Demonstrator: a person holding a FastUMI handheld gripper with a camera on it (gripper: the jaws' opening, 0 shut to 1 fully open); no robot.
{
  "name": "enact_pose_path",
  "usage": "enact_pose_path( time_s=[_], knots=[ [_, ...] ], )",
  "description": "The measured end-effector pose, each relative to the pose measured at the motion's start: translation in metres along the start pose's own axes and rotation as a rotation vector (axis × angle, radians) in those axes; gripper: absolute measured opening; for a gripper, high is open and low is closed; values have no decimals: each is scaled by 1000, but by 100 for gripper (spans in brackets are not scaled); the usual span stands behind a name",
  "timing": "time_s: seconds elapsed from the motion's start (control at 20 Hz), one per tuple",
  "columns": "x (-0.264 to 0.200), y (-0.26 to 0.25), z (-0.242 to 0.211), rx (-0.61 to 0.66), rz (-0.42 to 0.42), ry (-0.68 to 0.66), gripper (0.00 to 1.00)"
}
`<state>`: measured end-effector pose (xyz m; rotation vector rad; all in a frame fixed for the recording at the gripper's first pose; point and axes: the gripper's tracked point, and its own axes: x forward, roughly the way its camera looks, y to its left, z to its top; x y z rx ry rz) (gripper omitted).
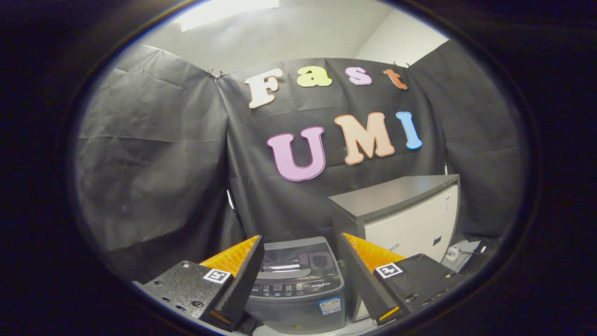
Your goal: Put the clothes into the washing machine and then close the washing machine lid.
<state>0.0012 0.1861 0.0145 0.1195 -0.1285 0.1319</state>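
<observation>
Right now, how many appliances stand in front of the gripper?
2: the washing machine, lid closed, ahead between the open gripper fingers; a grey-topped white cabinet beside it. Others may be hidden.

Grey washing machine, lid shut, upright.

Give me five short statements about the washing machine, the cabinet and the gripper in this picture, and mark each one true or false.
1. The washing machine lid is down. True.
2. The hand-held gripper is shut on a piece of clothing. False: its fingers stand apart with nothing held between them.
3. The washing machine shows between the two fingers, ahead of them. True.
4. A cabinet stands beside the washing machine, against the booth's black cloth wall. True.
5. The cabinet is lower than the washing machine. False: its top sits well above the washing machine's lid.
</observation>
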Motion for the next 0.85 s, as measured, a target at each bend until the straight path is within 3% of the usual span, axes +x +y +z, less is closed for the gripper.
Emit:
enact_pose_path(
  time_s=[0.45,0.85],
  knots=[
    [-60,-16,-12,-101,10,32,97],
    [-76,-20,-24,-115,22,59,97]
  ],
)
